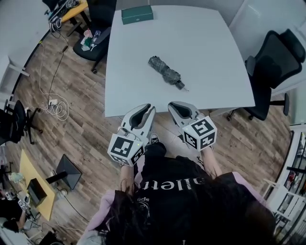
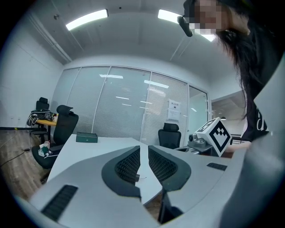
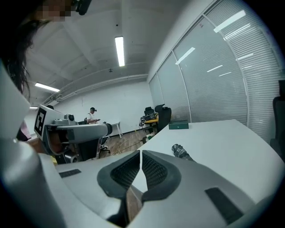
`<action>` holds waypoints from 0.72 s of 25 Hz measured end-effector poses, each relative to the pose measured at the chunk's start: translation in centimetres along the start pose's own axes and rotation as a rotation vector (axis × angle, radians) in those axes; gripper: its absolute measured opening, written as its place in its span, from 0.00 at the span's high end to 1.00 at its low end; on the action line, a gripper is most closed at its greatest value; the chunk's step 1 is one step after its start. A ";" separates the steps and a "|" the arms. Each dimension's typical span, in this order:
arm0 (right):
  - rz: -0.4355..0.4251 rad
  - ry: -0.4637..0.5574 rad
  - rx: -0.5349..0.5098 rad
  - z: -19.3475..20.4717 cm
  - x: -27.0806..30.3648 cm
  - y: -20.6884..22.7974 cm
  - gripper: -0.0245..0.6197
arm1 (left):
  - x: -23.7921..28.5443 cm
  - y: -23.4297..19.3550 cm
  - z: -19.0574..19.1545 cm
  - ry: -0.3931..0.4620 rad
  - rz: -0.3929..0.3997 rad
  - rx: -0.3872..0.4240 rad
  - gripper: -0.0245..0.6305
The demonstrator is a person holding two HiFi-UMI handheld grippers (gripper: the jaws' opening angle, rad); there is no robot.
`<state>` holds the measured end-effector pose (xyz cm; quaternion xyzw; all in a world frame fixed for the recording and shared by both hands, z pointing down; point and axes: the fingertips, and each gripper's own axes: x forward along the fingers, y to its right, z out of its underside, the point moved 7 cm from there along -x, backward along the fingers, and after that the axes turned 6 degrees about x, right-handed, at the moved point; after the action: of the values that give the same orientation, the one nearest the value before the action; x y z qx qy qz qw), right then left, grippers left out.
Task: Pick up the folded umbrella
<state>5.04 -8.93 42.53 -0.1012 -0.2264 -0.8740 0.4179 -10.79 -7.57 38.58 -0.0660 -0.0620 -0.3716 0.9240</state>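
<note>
One folded umbrella (image 1: 166, 72) lies on the smooth white desk (image 1: 210, 43), a little toward 5 o'clock of its middle. It is a crumpled bundle of dark grey checked fabric, and its slim black end points to 4 o'clock. One flat dark green box (image 1: 137, 14) sits at the desk's 11 o'clock edge; its small label is too small to read. The left gripper (image 1: 146, 110) and right gripper (image 1: 178, 106) hang at 6 o'clock, off the desk's near edge over plank flooring. Each is grey plastic with ribbed black pads, its jaws drawn narrow with nothing between them. Each carries one cube of black-and-white square markers.
</note>
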 end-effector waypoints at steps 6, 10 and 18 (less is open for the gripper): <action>0.036 -0.009 0.013 -1.2 3.3 0.2 0.92 | 1.0 -3.8 0.2 -0.005 0.044 -0.011 0.85; 0.072 -0.015 0.023 -1.4 4.9 0.4 0.92 | 1.7 -5.5 0.4 -0.011 0.079 -0.011 0.85; 0.118 -0.033 0.038 -1.5 6.3 1.0 0.92 | 2.1 -7.3 1.1 -0.015 0.109 -0.032 0.85</action>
<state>1.81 -14.49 43.86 -0.1208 -0.2434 -0.8415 0.4669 -14.41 -14.01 40.51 -0.0869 -0.0590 -0.3212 0.9412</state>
